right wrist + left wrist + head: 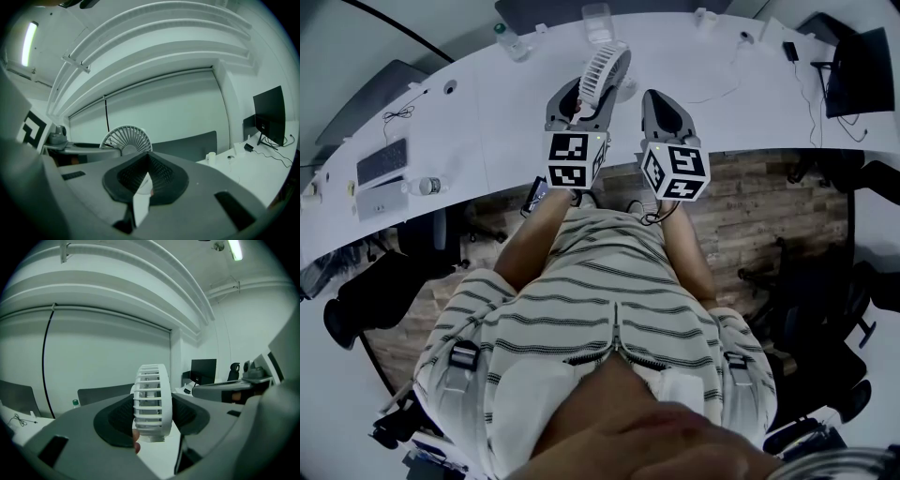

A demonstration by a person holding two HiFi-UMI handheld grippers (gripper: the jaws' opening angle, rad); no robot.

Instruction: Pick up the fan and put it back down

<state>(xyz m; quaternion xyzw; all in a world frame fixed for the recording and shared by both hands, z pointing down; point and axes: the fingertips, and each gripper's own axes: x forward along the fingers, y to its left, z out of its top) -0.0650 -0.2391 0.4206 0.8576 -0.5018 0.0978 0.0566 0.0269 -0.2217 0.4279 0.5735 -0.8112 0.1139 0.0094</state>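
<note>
A small white desk fan (pixel 605 67) with a slatted round cage stands over the curved white desk (pixel 487 112). My left gripper (pixel 584 94) is shut on it. In the left gripper view the fan (pixel 151 401) sits edge-on, with a dark pad against each side of the cage. I cannot tell whether its foot rests on the desk. My right gripper (pixel 661 101) hovers just to the right of the fan with nothing in it. In the right gripper view its jaws meet at the tips (pixel 148 161), and the fan (pixel 127 139) shows behind on the left.
At the desk's far edge stand a water bottle (pixel 511 42) and a clear container (pixel 597 21). A keyboard (pixel 382 161) lies at the left, and a dark monitor (pixel 858 70) with cables stands at the right. Office chairs stand on the wooden floor below.
</note>
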